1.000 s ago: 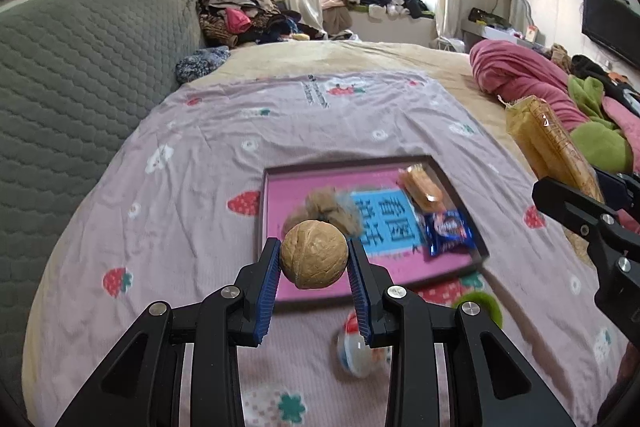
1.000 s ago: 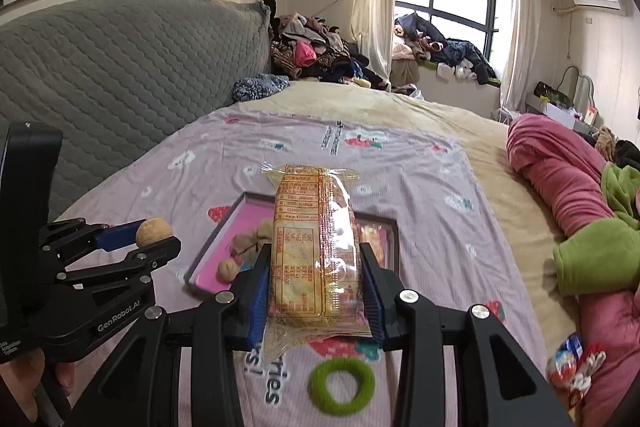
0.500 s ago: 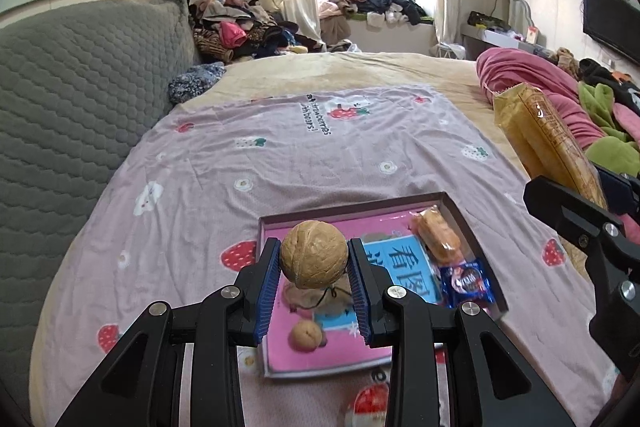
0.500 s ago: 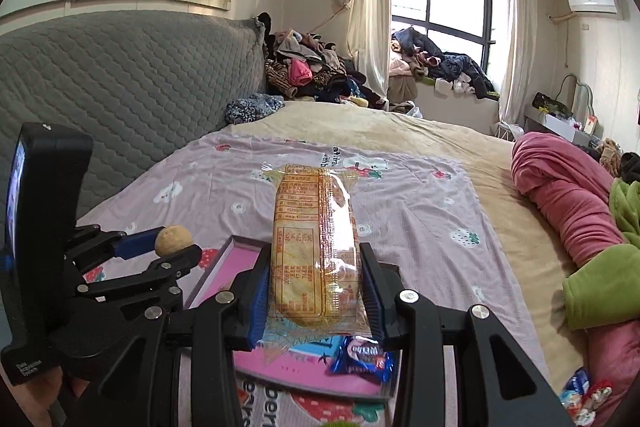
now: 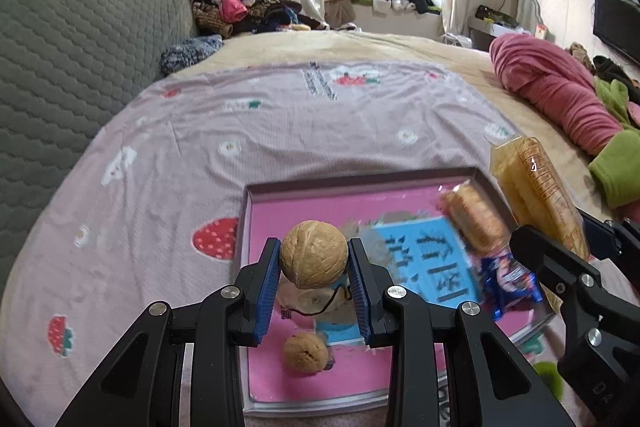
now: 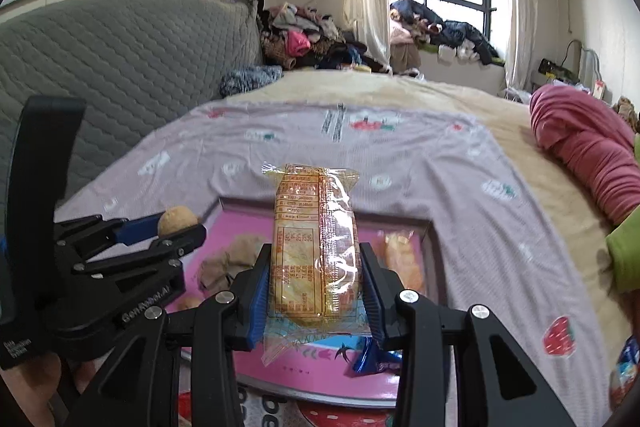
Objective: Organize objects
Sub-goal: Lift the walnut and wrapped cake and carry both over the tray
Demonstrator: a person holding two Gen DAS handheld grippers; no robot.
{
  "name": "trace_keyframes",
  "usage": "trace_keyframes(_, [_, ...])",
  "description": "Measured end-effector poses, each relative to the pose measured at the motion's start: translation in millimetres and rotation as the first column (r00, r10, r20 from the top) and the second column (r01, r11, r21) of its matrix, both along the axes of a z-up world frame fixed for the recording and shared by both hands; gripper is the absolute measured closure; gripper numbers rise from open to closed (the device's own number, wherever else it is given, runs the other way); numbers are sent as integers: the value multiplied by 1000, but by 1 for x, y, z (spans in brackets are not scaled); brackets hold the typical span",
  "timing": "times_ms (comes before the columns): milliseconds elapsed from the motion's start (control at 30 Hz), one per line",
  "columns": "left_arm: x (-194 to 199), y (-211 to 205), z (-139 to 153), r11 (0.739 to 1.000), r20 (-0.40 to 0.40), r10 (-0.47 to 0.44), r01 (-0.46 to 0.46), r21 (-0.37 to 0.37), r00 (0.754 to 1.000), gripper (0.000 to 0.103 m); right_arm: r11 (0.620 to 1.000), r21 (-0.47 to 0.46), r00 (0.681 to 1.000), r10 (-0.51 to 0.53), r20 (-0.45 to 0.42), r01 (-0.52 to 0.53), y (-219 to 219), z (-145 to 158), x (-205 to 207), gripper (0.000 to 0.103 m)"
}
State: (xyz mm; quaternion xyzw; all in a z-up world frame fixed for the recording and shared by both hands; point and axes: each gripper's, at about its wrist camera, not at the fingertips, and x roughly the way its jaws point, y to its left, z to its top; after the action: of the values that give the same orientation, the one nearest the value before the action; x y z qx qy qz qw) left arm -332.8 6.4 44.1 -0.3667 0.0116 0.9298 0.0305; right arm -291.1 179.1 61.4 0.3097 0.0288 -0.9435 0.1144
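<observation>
My left gripper (image 5: 314,277) is shut on a round walnut (image 5: 314,254), held just above the pink tray (image 5: 280,211) on the bed. In the tray lie another walnut (image 5: 306,351), a small wrapped cake (image 5: 474,223) and a blue candy wrapper (image 5: 510,283). My right gripper (image 6: 316,287) is shut on a yellow packet of biscuits (image 6: 314,247), upright over the same tray (image 6: 224,227). The left gripper (image 6: 176,227) with its walnut (image 6: 178,219) shows at the left of the right wrist view. The right gripper's packet (image 5: 536,195) shows at the tray's right edge.
A grey quilted headboard (image 5: 72,59) runs along the left. A rolled pink blanket (image 5: 556,99) and green cloth (image 5: 616,167) lie on the right. A green ring (image 5: 550,379) rests on the sheet near the tray. Piled clothes (image 5: 240,7) sit at the far end.
Both grippers have moved forward and down over the tray, which now looks larger and closer. Each keeps its hold: the walnut on the left, the biscuit packet on the right.
</observation>
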Motion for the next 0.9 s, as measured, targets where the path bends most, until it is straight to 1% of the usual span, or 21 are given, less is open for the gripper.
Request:
trace_keyframes(133, [-8,-2,-25,1000,21,-7,7,22,1000,69,1000,18,999,-1,36,0,2,-22,-9,63])
trace_keyframes(233, [-14,2,-38,1000,39,-21,20,15,999,69,1000,16,999,-3,54,2,6,-32,-14,63])
trace_keyframes(400, [-18,2,-46,1000,53,-23,22,15,998,69,999,31,995,-17,95,14,8,-46,-21,63])
trace_keyframes(633, [-25,2,-58,1000,82,-20,20,2,996,69,997,76,987,12,160,-24,-6,-62,-27,62])
trace_keyframes(900, [-30,0,-67,1000,102,-17,17,-1,995,69,992,117,977,12,213,-37,-13,-80,-34,62])
